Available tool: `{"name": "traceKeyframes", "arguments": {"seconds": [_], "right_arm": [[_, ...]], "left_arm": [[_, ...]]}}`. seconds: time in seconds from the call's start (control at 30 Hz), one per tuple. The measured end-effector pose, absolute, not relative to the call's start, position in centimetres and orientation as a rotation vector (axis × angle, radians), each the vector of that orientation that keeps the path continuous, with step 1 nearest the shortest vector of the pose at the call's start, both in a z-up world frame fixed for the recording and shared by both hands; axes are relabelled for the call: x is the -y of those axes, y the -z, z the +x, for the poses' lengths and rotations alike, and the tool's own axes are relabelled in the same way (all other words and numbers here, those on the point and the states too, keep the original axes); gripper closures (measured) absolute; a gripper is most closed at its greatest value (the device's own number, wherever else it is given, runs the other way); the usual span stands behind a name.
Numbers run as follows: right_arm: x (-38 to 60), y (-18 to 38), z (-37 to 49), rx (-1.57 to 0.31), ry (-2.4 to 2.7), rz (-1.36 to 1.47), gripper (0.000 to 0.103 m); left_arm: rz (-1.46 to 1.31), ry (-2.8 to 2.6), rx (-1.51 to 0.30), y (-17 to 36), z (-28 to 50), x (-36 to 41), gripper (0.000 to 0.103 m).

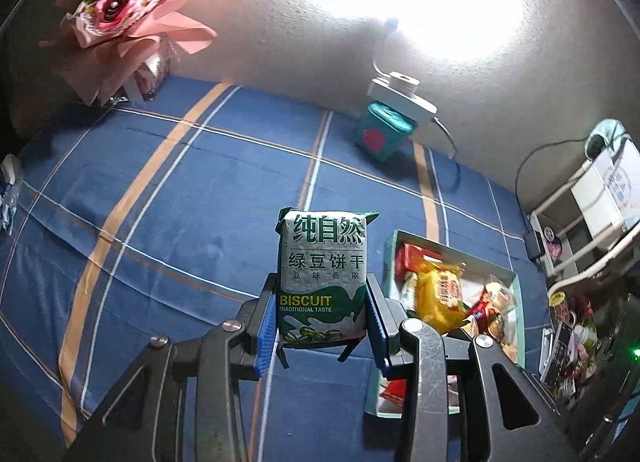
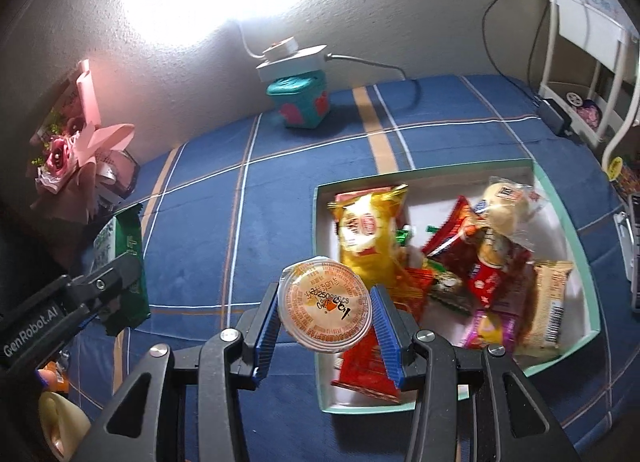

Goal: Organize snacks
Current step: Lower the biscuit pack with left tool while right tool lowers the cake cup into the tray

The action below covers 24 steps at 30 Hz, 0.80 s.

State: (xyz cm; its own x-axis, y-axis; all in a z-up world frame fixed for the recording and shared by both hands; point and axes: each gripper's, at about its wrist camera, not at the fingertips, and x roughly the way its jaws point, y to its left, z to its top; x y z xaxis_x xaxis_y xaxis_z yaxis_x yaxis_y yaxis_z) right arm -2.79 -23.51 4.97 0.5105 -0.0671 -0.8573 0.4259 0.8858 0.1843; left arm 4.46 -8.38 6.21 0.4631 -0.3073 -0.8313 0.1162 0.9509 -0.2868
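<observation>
Your right gripper point(image 2: 325, 308) clamps a round, foil-lidded orange jelly cup point(image 2: 324, 308) above the near-left corner of the mint-green snack-filled cardboard box point(image 2: 576, 230) on blue plaid cloth point(image 2: 224, 198).

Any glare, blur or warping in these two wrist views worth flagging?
Left wrist view: a blown-out glare patch on the white wall; the green-and-white biscuit packet in the left gripper reads sharp; snacks in the pale green cardboard box look smeared. Right wrist view: the same glare upper left; the round orange-lidded jelly cup in the right gripper is sharp; the blue plaid cloth's stripes bow from the fisheye.
</observation>
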Motion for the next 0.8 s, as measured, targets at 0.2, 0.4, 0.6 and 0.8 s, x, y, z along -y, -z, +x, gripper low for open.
{"name": "traceKeyframes", "arguments": {"seconds": [0.2,0.4,0.6,0.8], "right_arm": [[26.4,-5.2,-4.5,-0.995,0.375,0.429,0.056],[30.2,-5.7,-6.6,-0.981,0.484,0.462,0.056],[32.9,-6.2,-8.7,-0.959,0.542,0.503,0.056],[33.9,-6.1,-9.5,-0.961,0.557,0.516,0.056]], "left_arm": [[-0.17,0.316,-1.069,-6.3,3.7,10.6,0.062],[-0.13,0.391,-1.088,-6.2,2.6,13.4,0.062],[-0.071,0.493,-1.113,-5.9,0.8,17.3,0.062],[-0.014,0.549,-1.148,-5.0,-0.3,20.1,0.062]]}}
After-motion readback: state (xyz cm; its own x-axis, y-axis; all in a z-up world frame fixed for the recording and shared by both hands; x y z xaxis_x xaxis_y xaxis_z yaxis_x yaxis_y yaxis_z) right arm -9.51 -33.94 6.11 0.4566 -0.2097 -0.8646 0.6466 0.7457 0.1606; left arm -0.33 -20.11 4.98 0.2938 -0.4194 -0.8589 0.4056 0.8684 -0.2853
